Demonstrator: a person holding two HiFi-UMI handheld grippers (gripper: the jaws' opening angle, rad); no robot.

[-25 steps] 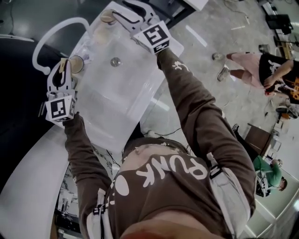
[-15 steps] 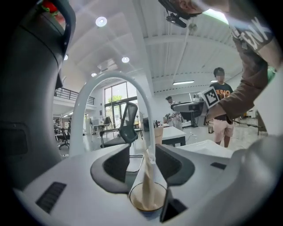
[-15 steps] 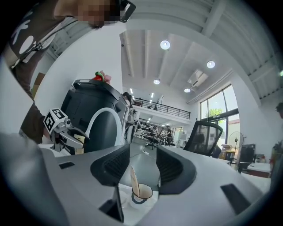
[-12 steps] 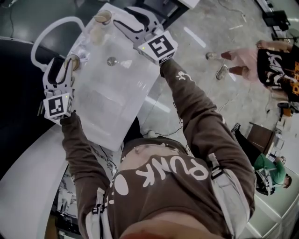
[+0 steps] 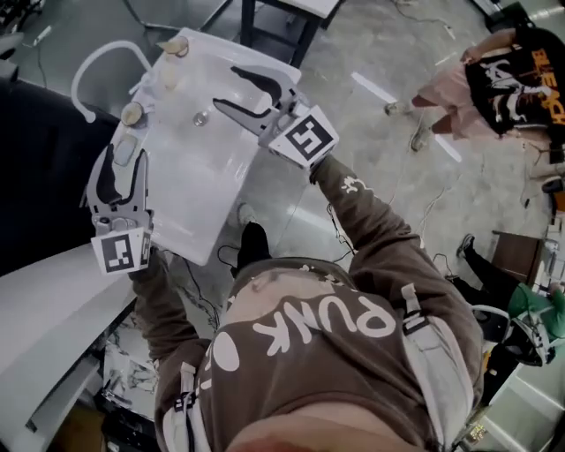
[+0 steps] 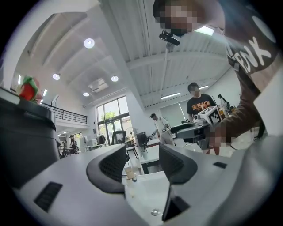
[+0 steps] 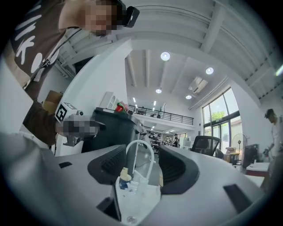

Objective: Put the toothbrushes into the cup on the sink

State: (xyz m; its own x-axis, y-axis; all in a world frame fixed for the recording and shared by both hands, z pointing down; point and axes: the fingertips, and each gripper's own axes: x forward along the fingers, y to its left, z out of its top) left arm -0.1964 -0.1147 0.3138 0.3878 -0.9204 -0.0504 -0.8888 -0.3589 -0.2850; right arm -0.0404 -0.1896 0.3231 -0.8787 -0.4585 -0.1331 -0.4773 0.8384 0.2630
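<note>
The white sink (image 5: 199, 190) lies below me, its arched white faucet (image 5: 88, 75) at the far left. A tan cup (image 5: 132, 112) stands on the left rim and a second cup (image 5: 169, 46) at the far corner. My left gripper (image 5: 124, 163) hovers at the sink's left rim, just short of the near cup; its jaws are opening with nothing between them. My right gripper (image 5: 225, 88) hangs over the basin near the drain (image 5: 201, 118), its jaws also opening and empty. In the right gripper view (image 7: 141, 165) the faucet (image 7: 140, 150) and a cup (image 7: 125, 174) show ahead. I cannot make out toothbrushes clearly.
A dark bulky unit (image 5: 35, 177) flanks the sink's left, with a white tabletop (image 5: 53, 309) nearer me. A black table frame (image 5: 274, 26) stands beyond the sink. People (image 5: 494, 71) stand on the concrete floor at the right, where cables (image 5: 424, 212) trail.
Both grippers have drawn back from the cups toward me. The left jaws, shut at the near cup a second ago, now stand apart; the right jaws have widened over the basin.
</note>
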